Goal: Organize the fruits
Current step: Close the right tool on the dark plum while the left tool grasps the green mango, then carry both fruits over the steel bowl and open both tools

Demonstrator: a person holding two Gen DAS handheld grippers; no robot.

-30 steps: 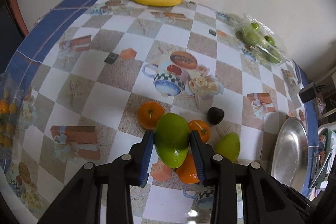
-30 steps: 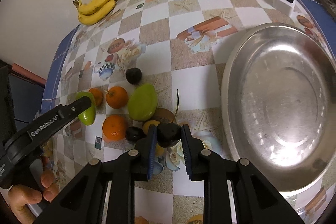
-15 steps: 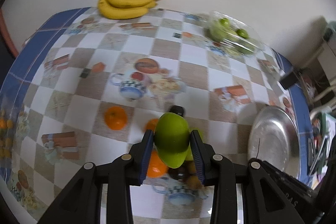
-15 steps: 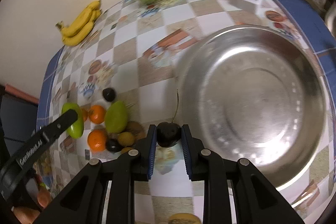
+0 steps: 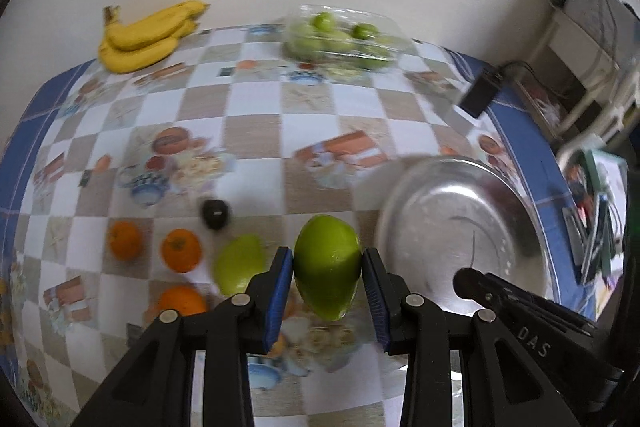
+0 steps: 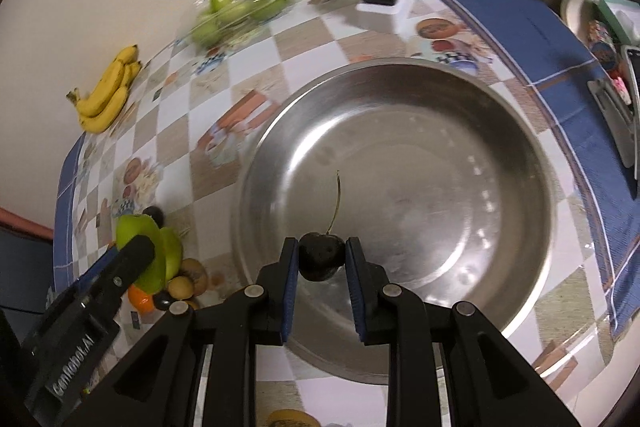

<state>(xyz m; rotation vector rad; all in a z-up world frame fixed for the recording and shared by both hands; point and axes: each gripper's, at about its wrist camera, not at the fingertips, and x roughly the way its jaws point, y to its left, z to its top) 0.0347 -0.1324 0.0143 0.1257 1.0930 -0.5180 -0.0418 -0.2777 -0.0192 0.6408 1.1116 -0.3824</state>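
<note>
Right tongs (image 6: pixel 322 261) clamped on dark cherry (image 6: pixel 322 259), above near rim of steel bowl (image 6: pixel 500 155), bowl at right edge of tabletop (image 5: pixel 256 123). Left tongs (image 5: pixel 327 279) clamped on green mango (image 5: pixel 327 263), beside bowl.

Risks: cherry small and round, could squirt from pads; both tongs converging on bowl may collide.

On tabletop: three oranges (image 5: pixel 181 250), one more mango (image 5: pixel 239 263), one banana bunch (image 5: pixel 148 37).

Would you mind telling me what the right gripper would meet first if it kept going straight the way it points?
Most likely the inside of the steel bowl: the right gripper, shut on a dark cherry, points into it, though depth is unclear.
</note>
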